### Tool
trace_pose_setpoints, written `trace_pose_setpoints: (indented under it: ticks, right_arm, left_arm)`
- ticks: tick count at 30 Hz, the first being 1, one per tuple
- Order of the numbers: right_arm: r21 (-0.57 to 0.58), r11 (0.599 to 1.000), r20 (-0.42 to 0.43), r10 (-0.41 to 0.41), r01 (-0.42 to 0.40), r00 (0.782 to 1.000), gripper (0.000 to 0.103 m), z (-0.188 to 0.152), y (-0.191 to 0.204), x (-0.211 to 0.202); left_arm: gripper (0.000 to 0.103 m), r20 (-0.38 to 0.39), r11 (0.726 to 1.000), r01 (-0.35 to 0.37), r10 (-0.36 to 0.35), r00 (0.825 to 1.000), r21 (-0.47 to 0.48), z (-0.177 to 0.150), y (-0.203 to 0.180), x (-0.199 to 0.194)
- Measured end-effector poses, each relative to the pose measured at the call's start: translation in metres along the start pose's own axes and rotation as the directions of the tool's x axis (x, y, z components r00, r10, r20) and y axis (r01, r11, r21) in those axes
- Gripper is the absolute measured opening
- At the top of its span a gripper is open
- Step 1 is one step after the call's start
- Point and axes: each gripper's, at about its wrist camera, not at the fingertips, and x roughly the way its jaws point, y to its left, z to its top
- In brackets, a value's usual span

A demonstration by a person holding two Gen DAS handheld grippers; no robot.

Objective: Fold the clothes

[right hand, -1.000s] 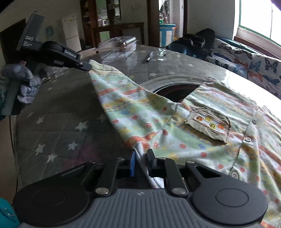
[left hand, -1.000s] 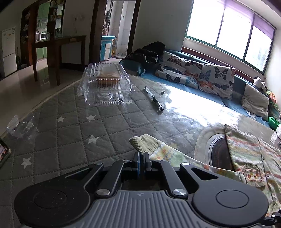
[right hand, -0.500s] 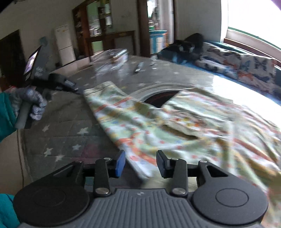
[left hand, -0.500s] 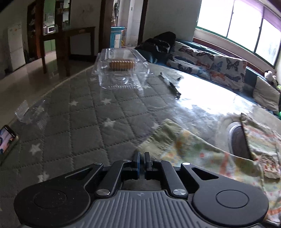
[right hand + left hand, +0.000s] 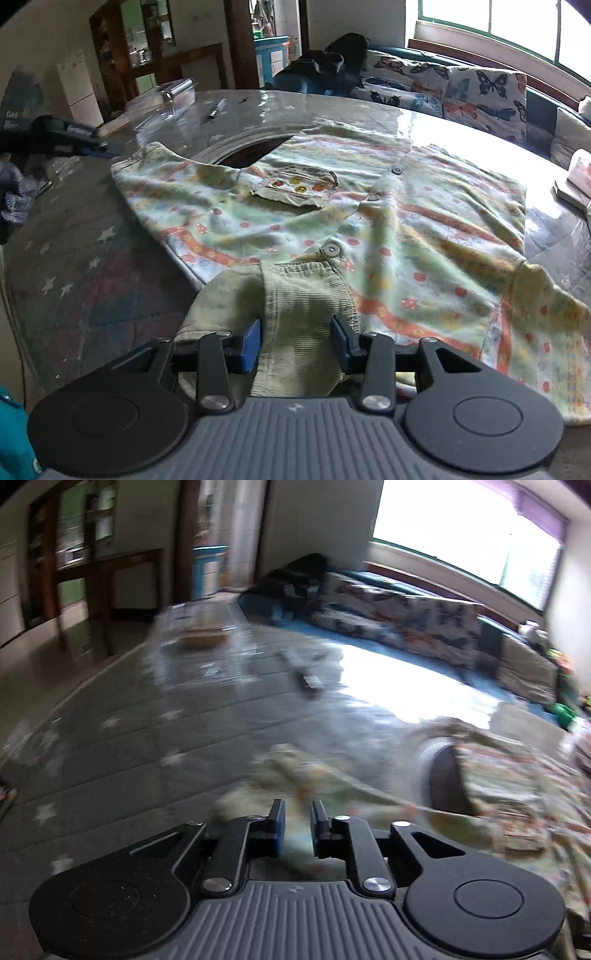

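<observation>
Right hand-held gripper [image 5: 295, 341] gapes wide around a shirt's [image 5: 332, 206] ribbed green collar. Left hand-held gripper [image 5: 297, 825], narrowly parted, holds nothing above the patterned sleeve [image 5: 317, 779] on the tabletop [image 5: 147, 738].

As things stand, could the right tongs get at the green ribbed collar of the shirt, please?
Probably yes: the right tongs stand open with the ribbed collar lying between the two fingers, and nothing sits on top of that part of the shirt.
</observation>
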Motion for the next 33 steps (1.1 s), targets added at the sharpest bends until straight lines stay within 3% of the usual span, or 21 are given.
trace_pose_setpoints:
  ticks: [4, 9, 19, 26, 33]
  right_arm:
    - [-0.013, 1.0, 0.054, 0.0, 0.001, 0.999, 0.042, 0.009, 0.003, -0.014]
    - [-0.024, 0.999, 0.046, 0.044, -0.043, 0.998, 0.048, 0.016, 0.01, -0.001]
    - [-0.043, 0.994, 0.004, 0.104, -0.103, 0.995, 0.049, 0.008, 0.023, 0.013]
    - [-0.022, 0.993, 0.027, 0.117, -0.117, 0.993, 0.049, 0.005, 0.014, -0.008]
    - [0.035, 0.999, 0.056, 0.031, -0.033, 0.998, 0.05, 0.0, -0.015, -0.032]
  left_arm:
    - [0.025, -0.011, 0.99, 0.113, -0.112, 0.994, 0.079, -0.001, -0.044, -0.001]
    - [0.026, -0.058, 0.962, 0.224, -0.217, 0.974, 0.159, -0.006, -0.096, 0.006]
    - [0.032, -0.166, 0.873, 0.398, -0.365, 0.916, 0.281, -0.03, -0.177, 0.01]
    - [0.032, -0.244, 0.803, 0.478, -0.413, 0.877, 0.358, -0.056, -0.215, 0.019]
    - [0.032, -0.292, 0.769, 0.49, -0.398, 0.87, 0.41, -0.08, -0.218, 0.023]
